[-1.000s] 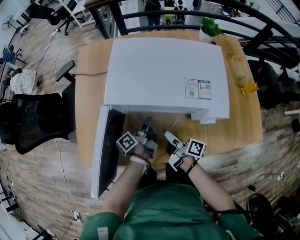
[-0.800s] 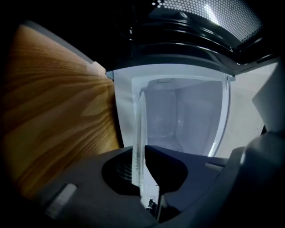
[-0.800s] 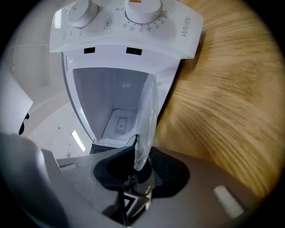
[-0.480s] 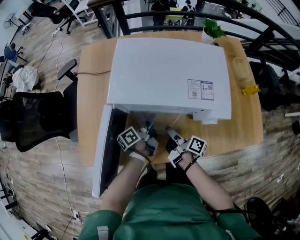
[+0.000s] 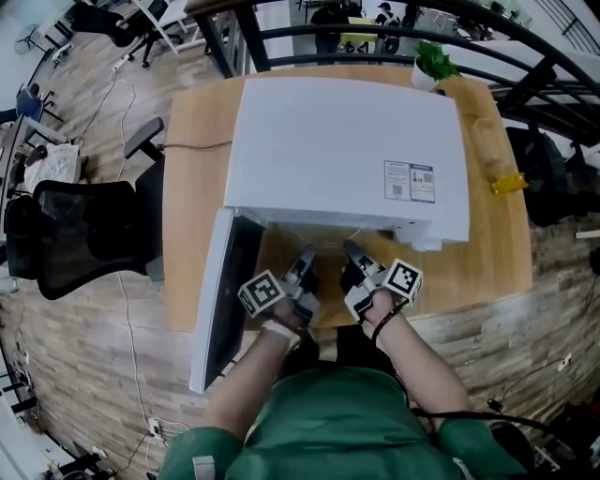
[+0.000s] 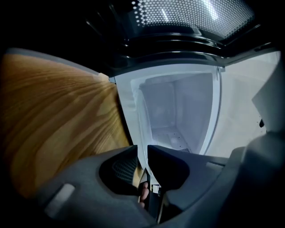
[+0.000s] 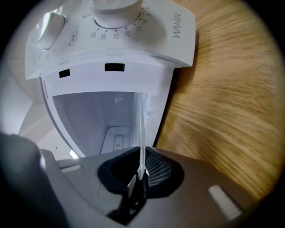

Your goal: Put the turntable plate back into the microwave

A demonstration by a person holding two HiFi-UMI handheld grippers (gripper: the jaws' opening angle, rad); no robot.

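Observation:
The white microwave (image 5: 347,150) stands on the wooden table (image 5: 192,187) with its door (image 5: 220,300) swung open to the left. Both grippers sit at the mouth of the cavity. The clear glass turntable plate shows edge-on as a thin pale rim (image 6: 141,116) (image 7: 141,129). My right gripper (image 5: 354,253) (image 7: 141,167) has just been closing and is shut on that rim. My left gripper (image 5: 305,258) (image 6: 142,156) has just been opening; the rim stands in the gap between its jaws without being pinched. In the head view the plate is hard to make out.
The microwave's dial panel (image 7: 113,11) is at the right of the opening. A black office chair (image 5: 75,234) stands left of the table. A potted plant (image 5: 431,61) and a yellow object (image 5: 502,181) sit near the table's far right edge.
Both grippers have moved forward, closer to the microwave's opening. The right gripper's jaws have come together on the plate's rim.

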